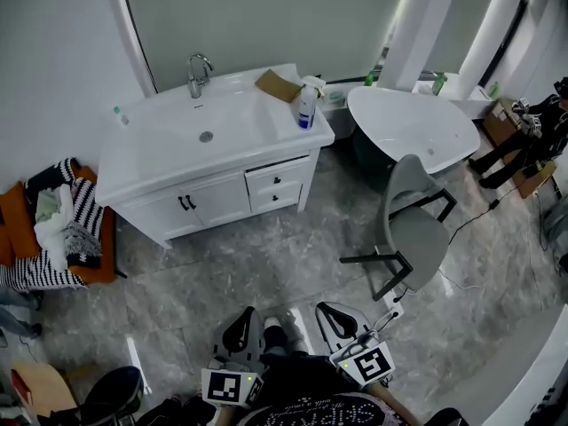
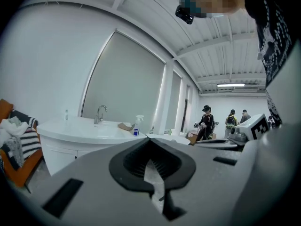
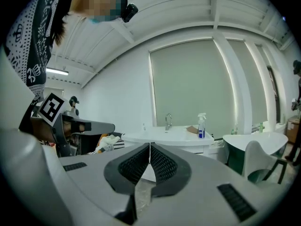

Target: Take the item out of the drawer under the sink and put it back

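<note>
The white sink cabinet (image 1: 213, 140) stands across the marble floor, well ahead of me. Its two small drawers (image 1: 277, 190) sit shut at the right, beside two closed doors (image 1: 188, 204). No item from a drawer shows. My left gripper (image 1: 240, 325) and right gripper (image 1: 337, 313) are low in the head view, side by side, far short of the cabinet. Both point almost level toward it. In the left gripper view the left gripper (image 2: 150, 138) has its jaws together with nothing between them. The right gripper (image 3: 150, 145) looks the same, with the cabinet (image 3: 174, 136) beyond it.
A spray bottle (image 1: 307, 105), a brown cardboard piece (image 1: 279, 85) and a faucet (image 1: 197, 74) are on the sink top. A grey chair (image 1: 413, 229) and white bathtub (image 1: 413, 127) stand to the right. Clothes lie on an orange seat (image 1: 62, 229) at the left. People (image 2: 205, 121) stand far right.
</note>
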`<control>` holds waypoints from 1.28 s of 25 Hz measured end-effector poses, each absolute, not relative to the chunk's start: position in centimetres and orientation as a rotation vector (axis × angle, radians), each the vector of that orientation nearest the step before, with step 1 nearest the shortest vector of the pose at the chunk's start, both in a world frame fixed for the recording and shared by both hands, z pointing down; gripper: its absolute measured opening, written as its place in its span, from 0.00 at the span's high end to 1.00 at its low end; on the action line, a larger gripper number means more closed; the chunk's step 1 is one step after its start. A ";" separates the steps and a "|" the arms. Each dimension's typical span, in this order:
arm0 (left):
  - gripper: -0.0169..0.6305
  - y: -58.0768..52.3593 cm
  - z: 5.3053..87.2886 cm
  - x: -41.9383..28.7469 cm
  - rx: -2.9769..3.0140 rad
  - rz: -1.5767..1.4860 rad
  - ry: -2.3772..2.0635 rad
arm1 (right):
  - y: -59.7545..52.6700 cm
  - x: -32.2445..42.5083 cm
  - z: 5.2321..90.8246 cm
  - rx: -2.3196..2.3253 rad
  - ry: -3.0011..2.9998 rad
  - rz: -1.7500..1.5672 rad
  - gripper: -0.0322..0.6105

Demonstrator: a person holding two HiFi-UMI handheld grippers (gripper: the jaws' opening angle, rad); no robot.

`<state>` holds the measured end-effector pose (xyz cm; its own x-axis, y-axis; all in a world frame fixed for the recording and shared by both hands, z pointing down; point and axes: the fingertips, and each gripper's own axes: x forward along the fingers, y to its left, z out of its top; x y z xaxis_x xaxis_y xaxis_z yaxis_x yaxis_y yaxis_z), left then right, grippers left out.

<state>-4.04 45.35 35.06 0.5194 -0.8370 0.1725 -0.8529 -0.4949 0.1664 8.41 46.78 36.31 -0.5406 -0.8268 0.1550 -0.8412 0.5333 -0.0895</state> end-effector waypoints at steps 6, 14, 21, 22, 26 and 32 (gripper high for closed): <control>0.97 42.3 34.8 -5.0 2.553 0.100 -1.393 | 44.0 7.6 36.5 1.514 -2.643 0.255 0.92; 0.97 40.2 35.5 -6.6 2.543 0.120 -1.389 | 41.8 6.7 37.3 1.540 -2.620 0.269 0.92; 0.97 38.3 36.4 -6.7 2.495 0.146 -1.408 | 39.2 6.5 37.9 1.489 -2.638 0.294 0.92; 0.97 37.8 36.4 -6.5 2.490 0.146 -1.415 | 38.6 6.6 38.0 1.477 -2.642 0.296 0.92; 0.97 35.3 36.5 -5.9 2.485 0.147 -1.448 | 35.7 7.1 38.2 1.443 -2.660 0.310 0.92; 0.97 30.7 35.8 -4.1 2.451 0.118 -1.470 | 30.9 8.2 37.8 1.388 -2.686 0.311 0.92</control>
